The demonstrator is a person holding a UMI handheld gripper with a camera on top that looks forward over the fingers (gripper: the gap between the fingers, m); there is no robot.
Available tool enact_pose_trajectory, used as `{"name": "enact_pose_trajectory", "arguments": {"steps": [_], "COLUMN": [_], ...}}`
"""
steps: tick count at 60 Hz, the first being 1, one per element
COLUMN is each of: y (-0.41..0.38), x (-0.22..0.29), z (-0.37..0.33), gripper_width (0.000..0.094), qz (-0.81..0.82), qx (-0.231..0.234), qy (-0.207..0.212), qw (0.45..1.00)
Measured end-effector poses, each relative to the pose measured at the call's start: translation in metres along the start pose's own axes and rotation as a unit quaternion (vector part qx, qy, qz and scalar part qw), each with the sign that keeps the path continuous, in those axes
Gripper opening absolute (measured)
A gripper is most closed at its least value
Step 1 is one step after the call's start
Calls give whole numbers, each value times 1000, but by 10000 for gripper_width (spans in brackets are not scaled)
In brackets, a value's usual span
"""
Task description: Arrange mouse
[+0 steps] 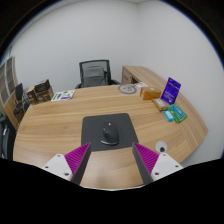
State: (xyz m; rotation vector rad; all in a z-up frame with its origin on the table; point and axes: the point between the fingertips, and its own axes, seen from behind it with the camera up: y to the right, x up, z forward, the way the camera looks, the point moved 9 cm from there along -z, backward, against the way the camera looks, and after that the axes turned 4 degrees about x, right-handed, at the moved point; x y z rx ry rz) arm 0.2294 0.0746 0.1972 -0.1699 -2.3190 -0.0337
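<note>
The gripper hangs above the near edge of the wooden desk with its fingers spread wide and nothing between them. The mouse sits on a dark mouse pad just ahead of the fingertips, near the middle of the desk's near edge and apart from both pads.

Along the far right edge stand a purple sign and a teal box; an office chair waits behind the far edge.

The likely risks lie in the approach. The mouse is smooth and rounded, so an off-centre closing could squeeze it out sideways. Coming down too low could catch the pad's edge and drag it.
</note>
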Motion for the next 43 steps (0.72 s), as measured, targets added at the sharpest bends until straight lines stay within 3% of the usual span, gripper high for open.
{"name": "enact_pose_trajectory", "arguments": {"steps": [18,43], "y": [23,47], "x": [-50,-60], "z": [-133,-176], "gripper_width": [852,853], "qz": [-14,-36], "qx": [-7,4], "qy": [-17,1], "qw": [1000,999]}}
